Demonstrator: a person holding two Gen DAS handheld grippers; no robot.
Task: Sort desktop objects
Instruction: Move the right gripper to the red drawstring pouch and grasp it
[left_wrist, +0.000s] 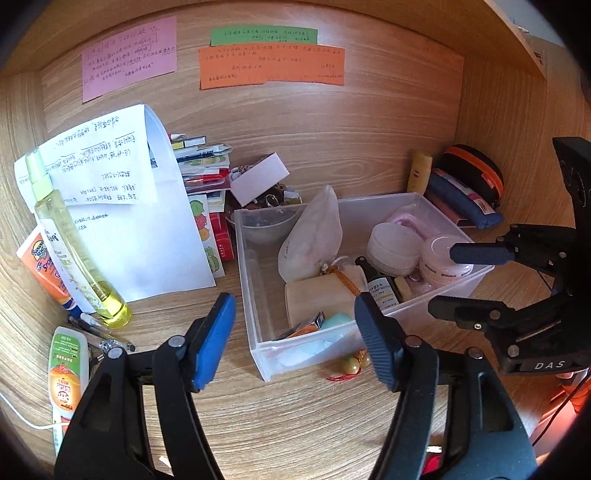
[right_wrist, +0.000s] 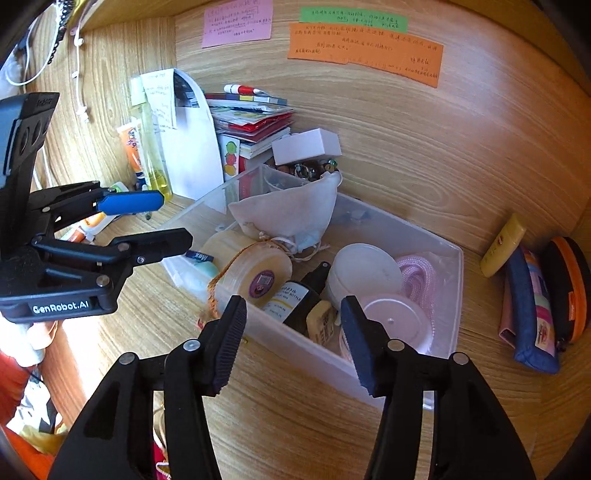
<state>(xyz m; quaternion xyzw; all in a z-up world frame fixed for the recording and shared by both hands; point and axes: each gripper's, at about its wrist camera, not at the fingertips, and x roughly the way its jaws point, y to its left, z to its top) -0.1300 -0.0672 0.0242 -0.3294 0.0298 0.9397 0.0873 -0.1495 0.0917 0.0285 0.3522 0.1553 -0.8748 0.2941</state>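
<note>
At far left a yellow spray bottle (left_wrist: 70, 236) leans against white paper (left_wrist: 140, 221). The left gripper (left_wrist: 295, 332) hovers, fingers wide and empty, before the clear bin (left_wrist: 258, 295) mid-tabletop (left_wrist: 295, 406). The right gripper (right_wrist: 291, 339), equally wide and empty, faces the bin's pink jar (right_wrist: 393, 319).

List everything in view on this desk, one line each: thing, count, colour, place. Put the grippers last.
Clear plastic bin: 1, translucent, desk centre.
White cloth drawstring pouch: 1, off-white, in bin.
Round lidded jars: 2, white and pink, in bin, right part.
Dark pump bottle: 1, black, white label, in bin.
Pink cord: 1 coil, behind jars.
Tall yellow spray bottle: 1, leaning at left.
White folded paper: 1, handwritten, left of bin.
Sticky notes: 3; pink, green, orange; back wall.
Stack of booklets: several, mixed colours, behind bin.
Blue fabric pencil case: 1, right.
Black-and-orange zip case: 1, far right.
Left gripper: open, over bin's near end.
Right gripper: open, over bin's near wall.
</note>
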